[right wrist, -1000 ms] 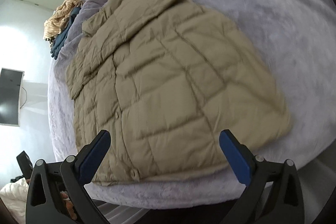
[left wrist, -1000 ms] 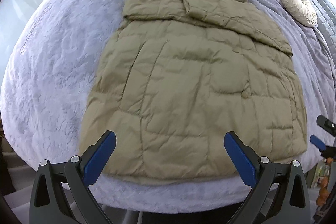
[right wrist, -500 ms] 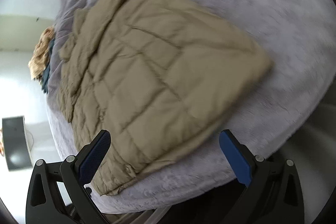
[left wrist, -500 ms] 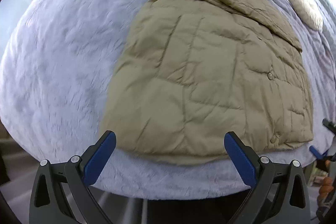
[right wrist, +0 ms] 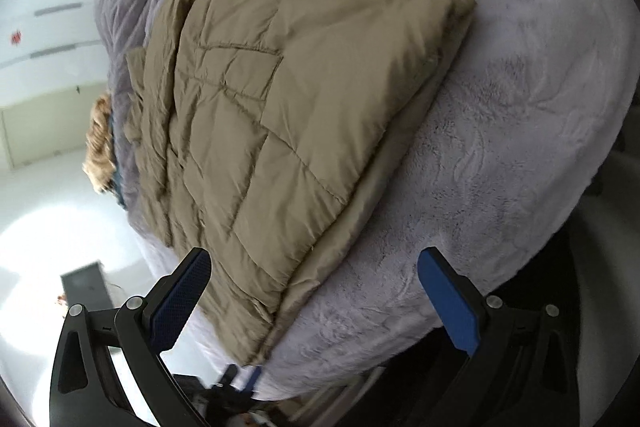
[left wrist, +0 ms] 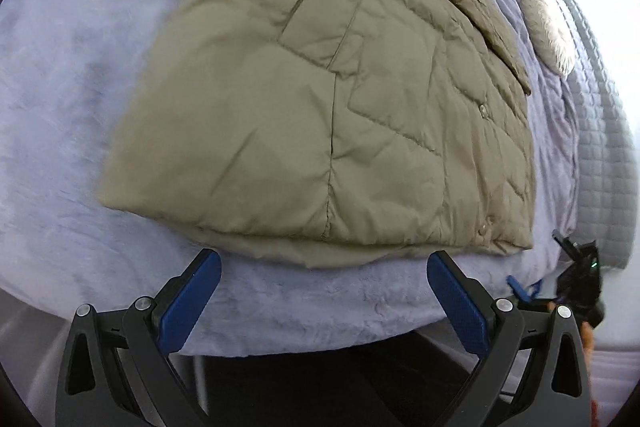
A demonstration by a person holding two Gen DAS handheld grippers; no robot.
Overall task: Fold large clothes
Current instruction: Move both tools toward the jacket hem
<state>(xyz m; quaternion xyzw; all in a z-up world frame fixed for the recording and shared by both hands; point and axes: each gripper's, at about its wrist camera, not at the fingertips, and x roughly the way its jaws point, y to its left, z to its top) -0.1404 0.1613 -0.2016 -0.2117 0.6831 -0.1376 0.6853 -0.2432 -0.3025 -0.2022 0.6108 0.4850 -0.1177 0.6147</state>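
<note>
An olive quilted puffer jacket lies flat on a lavender plush blanket, sleeves folded across its chest, hem toward me. My left gripper is open and empty, just short of the hem near the bed's front edge. In the right wrist view the jacket runs diagonally, its hem edge toward the lower middle. My right gripper is open and empty, with the jacket's near hem corner between its fingers in the image. The right gripper also shows in the left wrist view at the far right.
The lavender blanket covers the bed. A cream fluffy pillow and a grey quilted headboard are at the right. A pile of tan and blue clothes sits at the bed's far edge.
Both grippers have dropped and moved closer to the jacket's hem. The left view swung left and the right view rolled, so the jacket looms larger. Both stay open.
</note>
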